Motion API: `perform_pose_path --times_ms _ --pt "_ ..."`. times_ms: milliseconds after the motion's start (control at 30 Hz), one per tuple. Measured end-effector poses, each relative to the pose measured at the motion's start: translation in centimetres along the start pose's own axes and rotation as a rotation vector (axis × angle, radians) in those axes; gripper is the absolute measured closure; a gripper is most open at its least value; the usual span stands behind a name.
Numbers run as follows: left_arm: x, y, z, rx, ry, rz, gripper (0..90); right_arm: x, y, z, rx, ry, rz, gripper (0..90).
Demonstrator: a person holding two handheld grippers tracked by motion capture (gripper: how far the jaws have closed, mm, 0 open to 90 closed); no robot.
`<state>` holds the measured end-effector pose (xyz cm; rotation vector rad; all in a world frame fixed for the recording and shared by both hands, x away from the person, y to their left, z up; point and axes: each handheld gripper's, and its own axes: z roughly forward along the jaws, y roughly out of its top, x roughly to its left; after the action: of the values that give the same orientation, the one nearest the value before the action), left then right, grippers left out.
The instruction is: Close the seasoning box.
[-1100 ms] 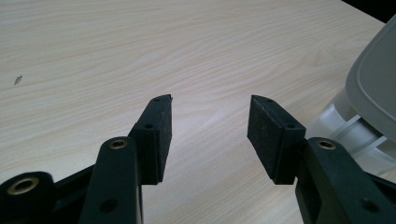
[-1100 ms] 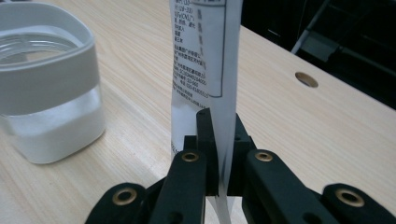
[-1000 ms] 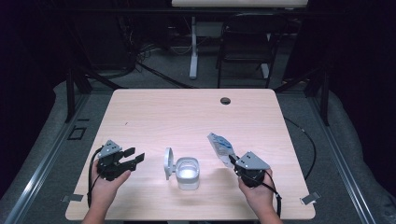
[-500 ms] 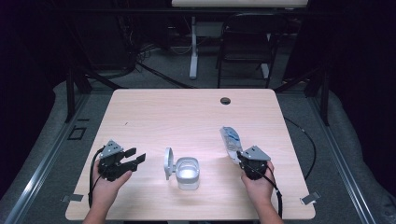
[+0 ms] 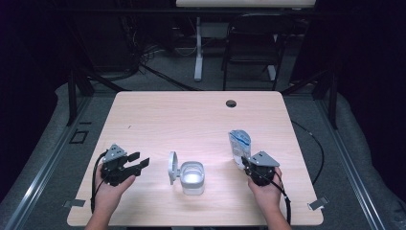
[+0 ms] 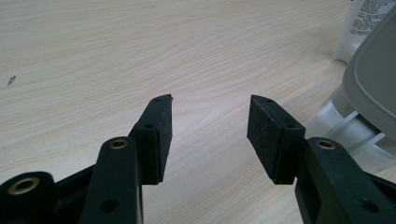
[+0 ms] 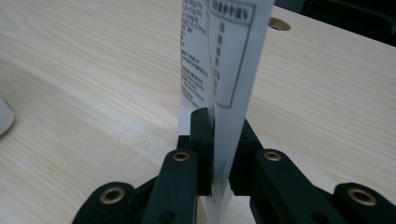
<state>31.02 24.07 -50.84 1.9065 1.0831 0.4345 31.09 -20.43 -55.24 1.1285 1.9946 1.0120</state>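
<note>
**Pouch set upright at the right, container waits open at centre**

Since a second ago the right gripper point(image 5: 245, 163) has carried the white-and-blue pouch point(image 5: 239, 147) from a leftward lean in the air to a nearly upright stand on the wooden table point(image 5: 191, 120), right of centre. The hand has come slightly toward the table's near edge and down. Its jaws have just been opening a little. In the right gripper view the pouch point(image 7: 219, 74) is between them, with the left pad flat against it. Whether the right pad presses on it is hard to tell, because the pouch's edge covers that side. The left gripper point(image 5: 139, 163) has kept its place at the near left, jaws spread with nothing between them. The small white container point(image 5: 192, 178) with its flipped-up round lid point(image 5: 172, 167) has not shifted.

The pouch's foot is hidden behind the right gripper in the high view, and its top is cut off in the right gripper view. The print on it is too small to read from above.

The right gripper view brings out black printed text and a boxed panel on the pouch's white back, and the cable hole point(image 7: 279, 24) in the table beyond it. The left gripper view looks between its spread pads point(image 6: 160, 130) at bare wood. At its right edge are the grey lid point(image 6: 373, 79), close and cropped, and a corner of the pouch point(image 6: 364, 23) behind it.
</note>
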Motion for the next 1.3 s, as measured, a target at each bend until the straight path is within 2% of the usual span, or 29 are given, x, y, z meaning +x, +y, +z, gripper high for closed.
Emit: perform_pose_path --times_ms 167,300,333,367,433,567,633,900,1033,1133,1267,1300 --pt "-0.1 0.0 0.0 0.000 0.000 0.002 50.7 -0.1 -0.5 -0.3 -0.001 0.009 0.004 77.8" --pt "-0.2 0.1 -0.1 -0.001 -0.005 0.005 50.7 0.0 -1.1 -0.9 -0.020 0.019 -0.026 72.7" --pt "-0.2 0.1 -0.1 -0.001 -0.005 0.005 50.7 0.0 -1.1 -0.9 -0.020 0.019 -0.026 72.7" --pt "-0.2 0.2 -0.1 0.000 -0.005 0.010 50.7 0.0 -1.1 -1.2 -0.029 0.027 -0.032 68.2" --pt "-0.3 0.2 -0.1 -0.002 -0.009 0.012 50.7 0.1 -1.0 -1.4 -0.045 0.029 -0.030 65.4" --pt "-0.5 0.4 -0.3 0.002 -0.013 0.020 50.8 0.2 -0.9 -1.6 -0.054 0.031 -0.039 63.2" --pt "-0.8 0.4 -0.3 -0.014 -0.018 0.012 51.1 0.4 -0.9 -1.9 -0.063 0.037 -0.042 57.3" --pt "-1.2 0.4 -0.3 -0.018 -0.024 0.021 53.0 0.6 -0.8 -2.6 -0.092 0.044 -0.029 51.5" --pt "-1.7 0.6 -0.4 -0.014 -0.039 0.040 56.8 0.7 -0.7 -3.4 -0.109 0.041 -0.026 50.1" --pt "-2.3 0.9 -0.8 -0.021 -0.067 0.053 58.3 0.8 -0.7 -3.9 -0.113 0.037 -0.024 49.4" --pt "-3.6 1.5 -1.1 -0.028 -0.120 0.089 70.4 0.8 -0.8 -4.3 -0.129 0.025 -0.009 48.6" --pt "-3.6 1.5 -1.1 -0.028 -0.120 0.089 72.3 0.8 -0.9 -4.3 -0.129 0.024 -0.010 48.5"
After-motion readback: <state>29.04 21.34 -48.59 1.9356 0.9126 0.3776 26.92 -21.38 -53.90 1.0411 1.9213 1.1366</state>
